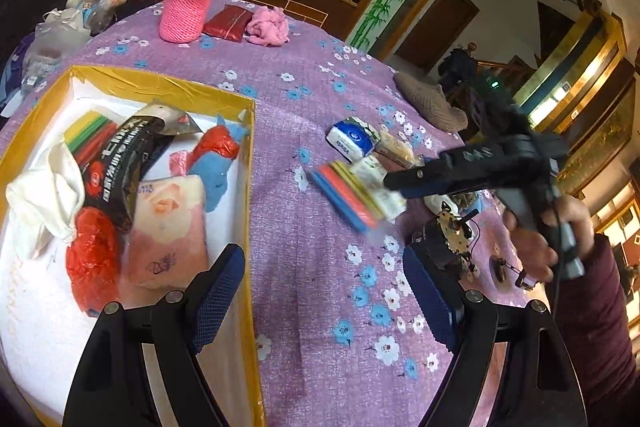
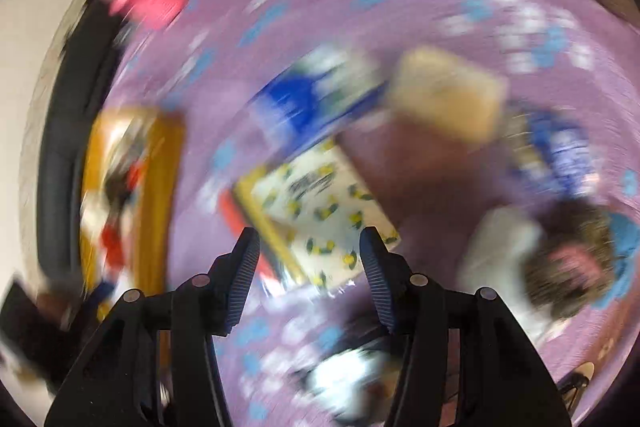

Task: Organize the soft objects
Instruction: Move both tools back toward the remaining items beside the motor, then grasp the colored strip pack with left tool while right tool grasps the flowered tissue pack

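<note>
My left gripper point(image 1: 326, 295) hangs open and empty over the purple flowered cloth, just right of the yellow-rimmed box point(image 1: 160, 83). The box holds a white cloth point(image 1: 44, 195), a black packet point(image 1: 120, 159), red mesh point(image 1: 92, 259) and a pink tissue pack point(image 1: 168, 227). My right gripper point(image 1: 396, 187) point(image 2: 310, 267) points down at a lemon-print packet point(image 1: 378, 187) point(image 2: 320, 211) lying on a pack of coloured strips point(image 1: 344, 191). Its jaws stand apart with the packet just ahead of them; the view is blurred. A blue-white tissue pack point(image 1: 352, 139) point(image 2: 312, 99) and a tan packet point(image 1: 396, 147) point(image 2: 444, 95) lie beyond.
A bottle in a pink knitted sleeve point(image 1: 186, 7), a red packet point(image 1: 226, 23) and pink fluff point(image 1: 268, 25) sit at the far edge. A beige knitted piece point(image 1: 432, 103) lies at the right edge. A black clock mechanism point(image 1: 448, 235) sits near the person's hand point(image 1: 536, 243).
</note>
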The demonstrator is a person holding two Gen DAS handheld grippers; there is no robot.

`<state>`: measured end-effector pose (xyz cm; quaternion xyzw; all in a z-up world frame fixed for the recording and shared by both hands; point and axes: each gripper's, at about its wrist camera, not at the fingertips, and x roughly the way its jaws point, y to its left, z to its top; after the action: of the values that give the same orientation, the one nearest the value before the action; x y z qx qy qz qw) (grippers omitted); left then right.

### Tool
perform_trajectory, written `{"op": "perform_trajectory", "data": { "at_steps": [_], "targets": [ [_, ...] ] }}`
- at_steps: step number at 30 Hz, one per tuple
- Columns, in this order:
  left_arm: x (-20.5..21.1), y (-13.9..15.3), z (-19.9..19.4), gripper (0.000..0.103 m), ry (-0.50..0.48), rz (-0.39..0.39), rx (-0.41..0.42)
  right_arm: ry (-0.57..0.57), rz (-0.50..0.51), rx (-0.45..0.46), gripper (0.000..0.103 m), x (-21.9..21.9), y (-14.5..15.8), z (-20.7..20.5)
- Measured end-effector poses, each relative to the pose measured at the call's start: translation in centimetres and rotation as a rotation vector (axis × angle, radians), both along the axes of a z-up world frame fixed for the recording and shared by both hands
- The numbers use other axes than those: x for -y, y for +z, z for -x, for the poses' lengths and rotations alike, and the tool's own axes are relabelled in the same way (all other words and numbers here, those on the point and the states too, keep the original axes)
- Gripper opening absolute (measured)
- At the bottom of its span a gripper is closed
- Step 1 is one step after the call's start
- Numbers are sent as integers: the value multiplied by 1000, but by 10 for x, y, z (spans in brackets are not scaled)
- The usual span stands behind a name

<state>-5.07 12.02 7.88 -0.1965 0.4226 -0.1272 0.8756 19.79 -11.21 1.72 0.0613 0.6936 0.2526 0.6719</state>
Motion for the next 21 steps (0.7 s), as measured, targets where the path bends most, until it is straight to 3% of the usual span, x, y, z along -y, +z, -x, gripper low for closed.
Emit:
{"op": "perform_trajectory", "data": {
  "at_steps": [4,6,10,14,21],
  "targets": [
    [6,-1,0,82,-13,-12,-2,119,-108,53,52,-20,29,36],
    [12,-1,-2,82,-23,-32,-6,75,-98,134,52,-9,46,48],
    [29,-5,-12,80,-46,-49,-23,-109,14,306,56,29,60,61],
    [48,-12,-27,75,-67,-7,-73,-139,33,263,56,37,44,56],
    [59,-10,-26,77,-92,-39,-56,5,133,138,56,1,24,24]
  ]
}}
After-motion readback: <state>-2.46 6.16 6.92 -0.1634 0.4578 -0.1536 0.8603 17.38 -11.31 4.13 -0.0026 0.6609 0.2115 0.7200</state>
